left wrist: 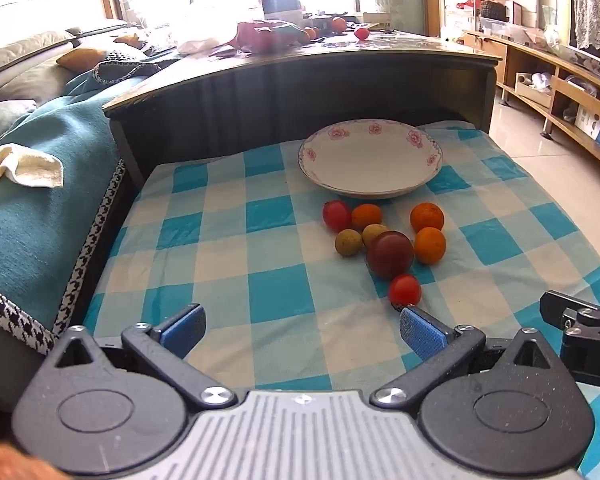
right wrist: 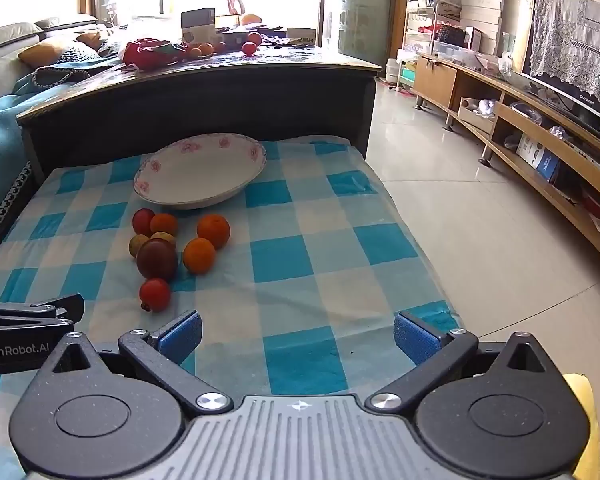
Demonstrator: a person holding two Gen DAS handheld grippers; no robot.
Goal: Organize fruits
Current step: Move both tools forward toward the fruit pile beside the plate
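Both tongs stand wide apart and hold nothing: left tongs and right tongs hover low over the near part of the bench, which carries a blue-and-cream checked cloth. All fruits lie on the cloth, just in front of the empty flowered plate; none is in it yet, so the task is at its start.

Nearest to the left tongs is a small red fruit, just beyond the right blue pad. I judge this is the first pick: it lies apart enough from the dark red fruit behind it. To do it well, center the fruit between the pads, come low, close gently (it looks soft-skinned & round, so it can roll or squeeze out), lift, then set down inside the plate, not drop. The two oranges sit on the right side of the group, w/ free approach for the right tongs.

Hard to tell: the two yellow-brown small fruits are partly hidden by the dark one; perhaps longans, not sure. A small red fruit and a small orange one look to touch each other near the plate. Window glare washes out the far table.
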